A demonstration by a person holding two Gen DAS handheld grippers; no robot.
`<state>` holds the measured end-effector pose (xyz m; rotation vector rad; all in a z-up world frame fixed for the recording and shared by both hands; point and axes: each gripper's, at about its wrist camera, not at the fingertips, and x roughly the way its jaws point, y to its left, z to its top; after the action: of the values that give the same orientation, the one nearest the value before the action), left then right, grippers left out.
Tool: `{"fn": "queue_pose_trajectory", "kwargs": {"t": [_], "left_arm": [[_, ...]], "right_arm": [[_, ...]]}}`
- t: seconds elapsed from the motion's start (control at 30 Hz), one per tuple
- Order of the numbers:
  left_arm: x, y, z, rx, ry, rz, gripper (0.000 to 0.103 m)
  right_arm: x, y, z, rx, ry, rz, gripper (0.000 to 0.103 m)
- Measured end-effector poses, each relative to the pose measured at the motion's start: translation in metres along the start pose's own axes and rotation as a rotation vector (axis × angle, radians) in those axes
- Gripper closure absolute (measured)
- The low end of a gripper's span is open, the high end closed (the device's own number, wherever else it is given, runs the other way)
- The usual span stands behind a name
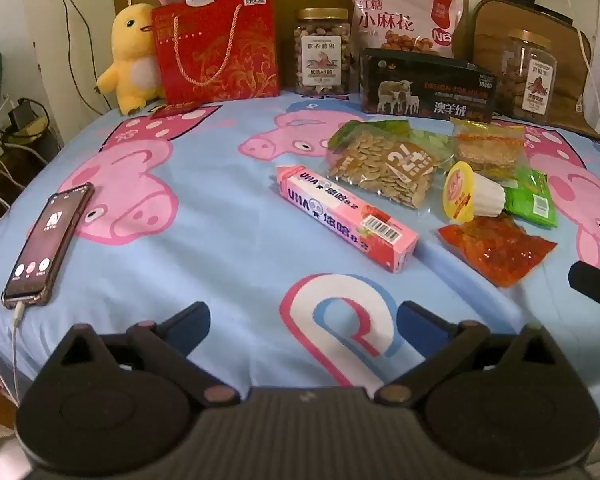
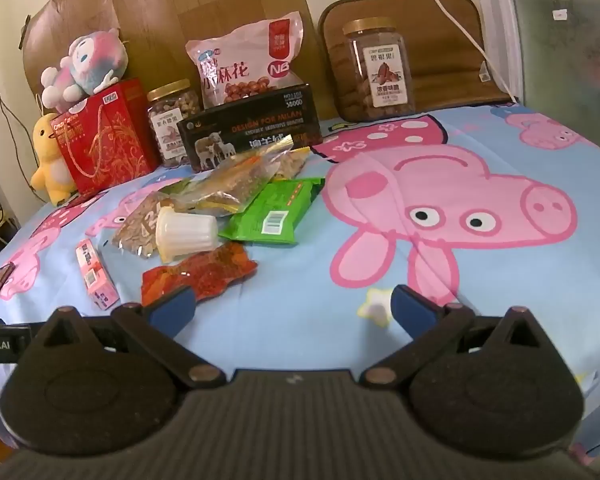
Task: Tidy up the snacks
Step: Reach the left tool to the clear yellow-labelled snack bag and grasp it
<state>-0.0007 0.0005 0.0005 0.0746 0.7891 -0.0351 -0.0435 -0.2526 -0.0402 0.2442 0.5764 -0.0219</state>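
Both my left gripper (image 1: 306,326) and right gripper (image 2: 292,314) are hovering spread wide with nothing in them. I'm eyeing the pink candy box (image 1: 345,216), lying just left of the seed bag (image 1: 384,164). Looks light, stiff and a bit slick, so I'm planning to pinch across its long sides mid-length.

Both tongs, left (image 1: 305,322) and right (image 2: 292,307), tilt downward, jaws spread wide and empty.
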Motion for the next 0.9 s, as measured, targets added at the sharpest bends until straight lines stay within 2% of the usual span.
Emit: {"fn": "queue_pose_trajectory", "kwargs": {"t": [0.07, 0.1, 0.17, 0.27, 0.33, 0.47, 0.57, 0.67, 0.73, 0.77, 0.9], "left_arm": [[-0.003, 0.0, -0.001, -0.005, -0.011, -0.003, 0.0], [0.001, 0.001, -0.001, -0.015, 0.017, -0.011, 0.0], [0.003, 0.002, -0.001, -0.021, 0.017, -0.025, 0.0], [-0.001, 0.003, -0.001, -0.026, 0.014, -0.067, 0.001], [-0.007, 0.005, -0.006, -0.028, -0.014, -0.142, 0.002], [-0.015, 0.01, -0.012, -0.047, -0.068, -0.204, 0.002], [-0.017, 0.025, -0.006, -0.117, -0.119, -0.269, 0.003], [-0.013, 0.033, 0.013, -0.107, -0.153, -0.255, 0.012], [-0.01, 0.032, 0.029, -0.075, -0.165, -0.286, 0.021], [-0.007, 0.03, 0.04, -0.061, -0.161, -0.326, 0.022], [0.011, 0.003, 0.073, -0.02, -0.113, -0.507, 0.043]], "right_arm": [[-0.001, 0.0, 0.0, 0.0, -0.006, 0.001, 0.0], [-0.001, 0.0, 0.0, -0.001, -0.009, 0.0, 0.0], [0.0, 0.001, 0.0, -0.001, -0.01, 0.002, 0.0], [0.0, 0.002, 0.0, -0.004, -0.014, 0.008, 0.0], [-0.003, 0.002, -0.002, -0.008, -0.028, 0.026, 0.0], [-0.005, 0.003, 0.002, -0.024, -0.046, 0.053, 0.0], [-0.001, 0.004, 0.005, -0.042, -0.04, 0.073, 0.007], [0.003, -0.001, 0.011, -0.047, -0.035, 0.096, 0.02], [0.006, -0.006, 0.016, -0.047, -0.031, 0.108, 0.037], [0.007, -0.009, 0.019, -0.048, -0.03, 0.113, 0.039], [0.013, -0.017, 0.031, -0.063, -0.047, 0.122, 0.057]]}}
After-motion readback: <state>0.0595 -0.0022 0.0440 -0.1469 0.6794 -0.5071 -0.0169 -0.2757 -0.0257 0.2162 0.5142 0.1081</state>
